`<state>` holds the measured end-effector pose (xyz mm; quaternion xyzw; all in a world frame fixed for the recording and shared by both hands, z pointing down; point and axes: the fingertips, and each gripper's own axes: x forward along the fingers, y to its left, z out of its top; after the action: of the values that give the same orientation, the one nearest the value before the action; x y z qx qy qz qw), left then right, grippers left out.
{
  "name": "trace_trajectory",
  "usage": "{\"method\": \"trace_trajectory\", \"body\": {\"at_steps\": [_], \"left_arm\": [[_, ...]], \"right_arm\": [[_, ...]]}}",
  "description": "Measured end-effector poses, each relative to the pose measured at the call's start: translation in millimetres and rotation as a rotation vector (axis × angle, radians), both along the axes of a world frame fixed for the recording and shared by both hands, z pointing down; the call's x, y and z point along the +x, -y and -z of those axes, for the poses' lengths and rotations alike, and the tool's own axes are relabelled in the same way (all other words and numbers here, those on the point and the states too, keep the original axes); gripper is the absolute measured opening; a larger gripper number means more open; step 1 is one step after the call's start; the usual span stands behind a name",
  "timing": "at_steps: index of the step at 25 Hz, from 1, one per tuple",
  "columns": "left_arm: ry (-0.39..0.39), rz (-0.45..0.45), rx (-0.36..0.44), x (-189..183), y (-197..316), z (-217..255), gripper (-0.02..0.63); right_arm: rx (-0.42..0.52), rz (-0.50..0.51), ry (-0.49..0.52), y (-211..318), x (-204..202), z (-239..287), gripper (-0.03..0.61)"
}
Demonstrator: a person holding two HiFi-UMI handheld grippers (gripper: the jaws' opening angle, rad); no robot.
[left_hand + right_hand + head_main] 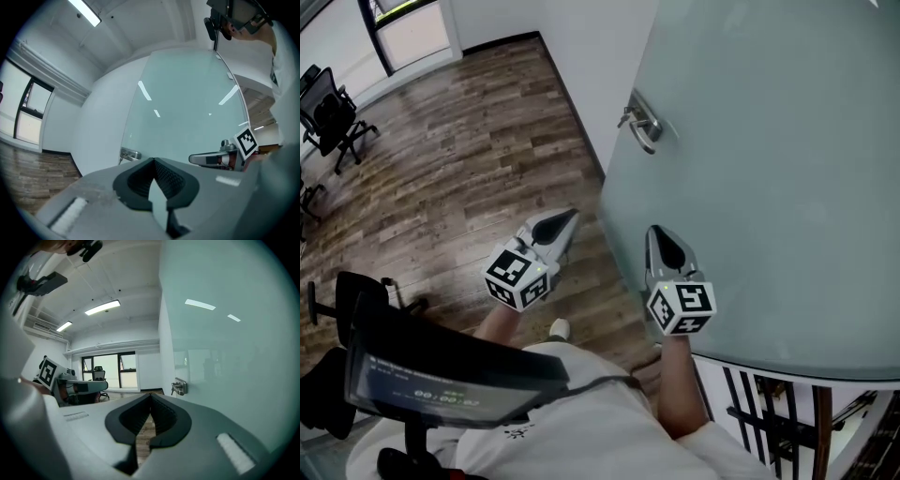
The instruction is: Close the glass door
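My left hand-held gripper and right hand-held gripper are both closed and empty. Only the head view shows the glass door edge running between them, with open wood floor to the left.

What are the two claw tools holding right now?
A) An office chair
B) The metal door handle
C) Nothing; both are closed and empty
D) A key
C: each gripper view shows its jaws meeting at the tips with nothing between, and the head view shows the left gripper and right gripper well apart from the handle on the glass door.
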<state>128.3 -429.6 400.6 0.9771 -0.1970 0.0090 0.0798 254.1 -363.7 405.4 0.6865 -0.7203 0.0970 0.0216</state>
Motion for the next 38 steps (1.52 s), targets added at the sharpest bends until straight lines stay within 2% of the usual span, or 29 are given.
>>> {"method": "trace_trajectory", "body": {"at_steps": [5, 12, 20, 33, 38], "left_arm": [[-0.01, 0.001, -0.009, -6, 53, -3, -0.001], [-0.016, -0.006, -0.023, -4, 90, -7, 0.002], [-0.02, 0.032, -0.028, -3, 101, -7, 0.002], [-0.015, 0.139, -0.015, 15, 96, -10, 0.002], [-0.006, 0.167, -0.017, 11, 101, -6, 0.002]], "right_arm": [[-0.006, -0.025, -0.013, 47, 2, 1, 0.009], [-0.029, -0.051, -0.02, 83, 12, -5, 0.009], [-0.039, -0.024, -0.048, 106, 26, -7, 0.009], [-0.065, 0.028, -0.235, 158, 84, -30, 0.012], [-0.096, 0.041, -0.294, 184, 94, -37, 0.059]]}}
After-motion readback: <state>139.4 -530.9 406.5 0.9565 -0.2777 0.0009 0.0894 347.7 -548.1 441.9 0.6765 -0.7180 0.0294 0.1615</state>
